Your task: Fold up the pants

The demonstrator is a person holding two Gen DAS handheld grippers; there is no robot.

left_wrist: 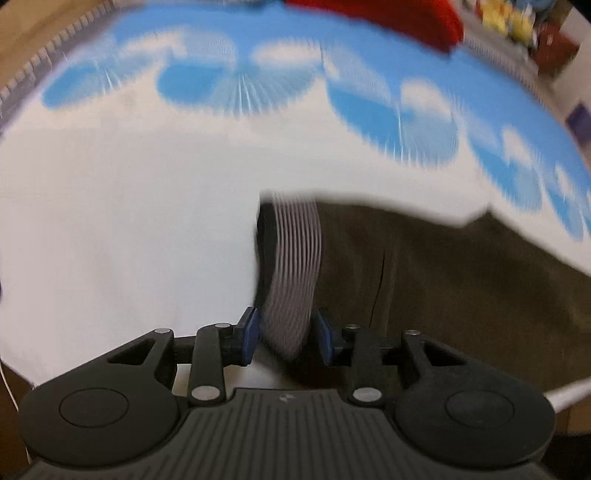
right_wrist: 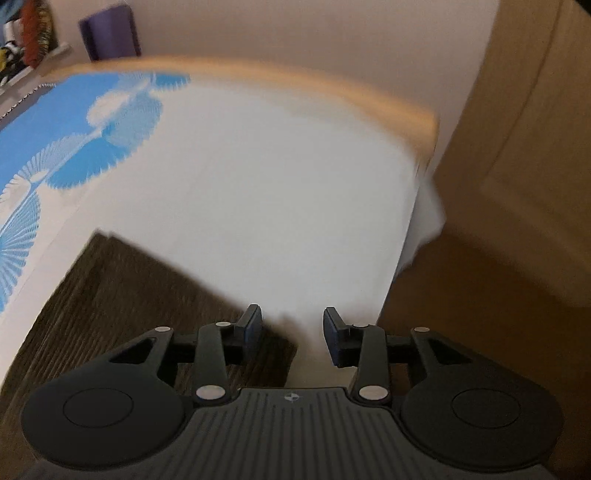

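Brown cloth: pants [left_wrist: 461, 280], dark olive-brown, spread flat ahead and to the right of the left gripper [left_wrist: 286, 339]; laid out on the sheet, presumably so a fold can be made cleanly.
Grey ribbing: waistband [left_wrist: 295, 266], striped elastic, running from just ahead of the left gripper down between its jaws; the end nearest the camera, probably chosen as the firm edge to lift.
Left gripper: jaws part-open around the ribbed band; blue pads [left_wrist: 248, 338] on either side, contact with the cloth not clear in the blur, so no firm pinch claimed.
White-and-blue cover: bedsheet [left_wrist: 110, 221], plain white to the left of the left gripper, blue fan print further ahead; serves as the folding surface.
Red item: cloth [left_wrist: 388, 18], far ahead and right of the left gripper, well apart from the pants; purpose unknown.
Right-view pants: corner [right_wrist: 129, 295] of the same brown fabric, lying left of and beneath the left finger of the right gripper [right_wrist: 292, 339].
Right gripper: jaws apart, white sheet showing between them; fabric edge beside the left finger only; nothing held.
Tan edging: bed edge [right_wrist: 332, 85], curved, well ahead of the right gripper.
Brown panel: cardboard-like surface [right_wrist: 517, 184] to the right of the right gripper, off the sheet.
Step judged: both ends apparently freed or not yet taken; fold unfinished.
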